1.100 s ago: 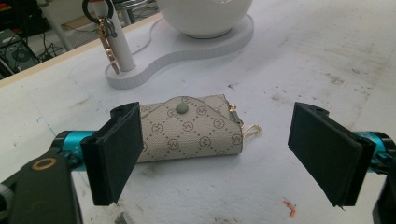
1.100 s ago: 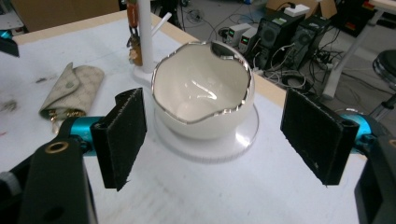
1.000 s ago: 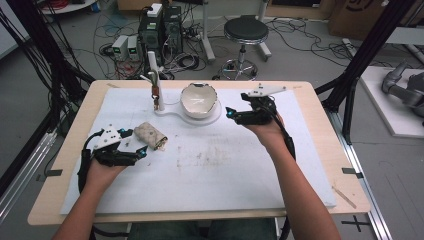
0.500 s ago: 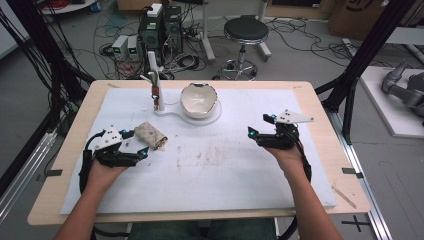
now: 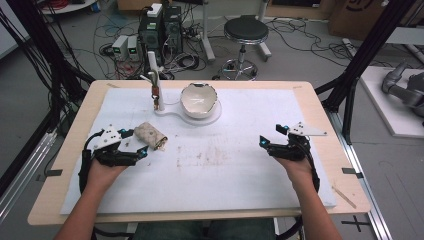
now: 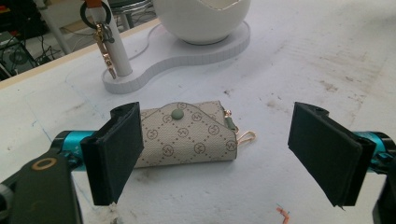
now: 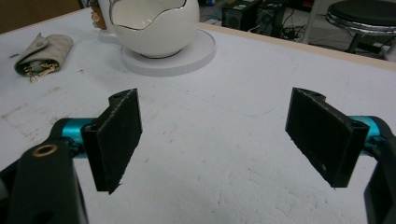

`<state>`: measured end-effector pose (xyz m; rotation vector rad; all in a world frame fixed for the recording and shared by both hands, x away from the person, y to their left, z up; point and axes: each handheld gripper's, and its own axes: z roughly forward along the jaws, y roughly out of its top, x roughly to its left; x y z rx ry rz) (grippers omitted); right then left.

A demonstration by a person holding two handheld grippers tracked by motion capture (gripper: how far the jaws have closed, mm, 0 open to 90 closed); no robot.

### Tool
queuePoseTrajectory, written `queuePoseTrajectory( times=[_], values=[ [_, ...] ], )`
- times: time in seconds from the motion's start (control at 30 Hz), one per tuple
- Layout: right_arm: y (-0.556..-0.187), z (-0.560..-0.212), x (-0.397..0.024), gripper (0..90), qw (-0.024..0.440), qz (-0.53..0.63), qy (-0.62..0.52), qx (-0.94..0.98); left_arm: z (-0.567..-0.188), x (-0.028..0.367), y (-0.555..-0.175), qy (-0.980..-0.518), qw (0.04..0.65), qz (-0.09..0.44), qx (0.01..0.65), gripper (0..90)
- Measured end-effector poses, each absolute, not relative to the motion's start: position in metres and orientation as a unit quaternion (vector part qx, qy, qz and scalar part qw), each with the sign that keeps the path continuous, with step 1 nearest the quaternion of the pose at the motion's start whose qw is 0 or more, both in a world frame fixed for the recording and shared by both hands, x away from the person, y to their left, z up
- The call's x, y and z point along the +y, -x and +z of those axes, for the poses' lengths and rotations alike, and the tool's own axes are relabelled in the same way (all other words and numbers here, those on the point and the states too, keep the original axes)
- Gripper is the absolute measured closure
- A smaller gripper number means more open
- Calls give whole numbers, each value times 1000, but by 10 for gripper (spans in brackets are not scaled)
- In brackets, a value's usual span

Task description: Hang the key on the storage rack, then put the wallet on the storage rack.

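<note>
A white-covered surface (image 5: 240, 195) carries an eggshell-shaped white bowl (image 5: 199, 99) on its stand. Left-front of the bowl lies a monogram key pouch (image 6: 187, 135), between the left claw's (image 6: 219, 154) spread jaws. Right-front, the right claw (image 7: 219, 140) gapes empty.

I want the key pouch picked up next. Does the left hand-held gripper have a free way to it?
Probably yes: the left hand-held gripper is open right before the key pouch, with nothing between them.
</note>
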<state>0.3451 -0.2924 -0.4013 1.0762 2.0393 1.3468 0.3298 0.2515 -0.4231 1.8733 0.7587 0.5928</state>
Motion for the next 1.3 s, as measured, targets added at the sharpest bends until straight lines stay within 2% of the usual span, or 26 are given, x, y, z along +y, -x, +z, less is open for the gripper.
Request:
queuePoseTrajectory(
  times=[0.77,1.3],
  values=[
    [-350,-397,-273,189,236,483,-371,757,-422,258,-324,-772,490,250,318,179],
    [-375,-382,-209,189,206,472,-331,791,-421,292,-294,-758,483,273,343,179]
  ],
)
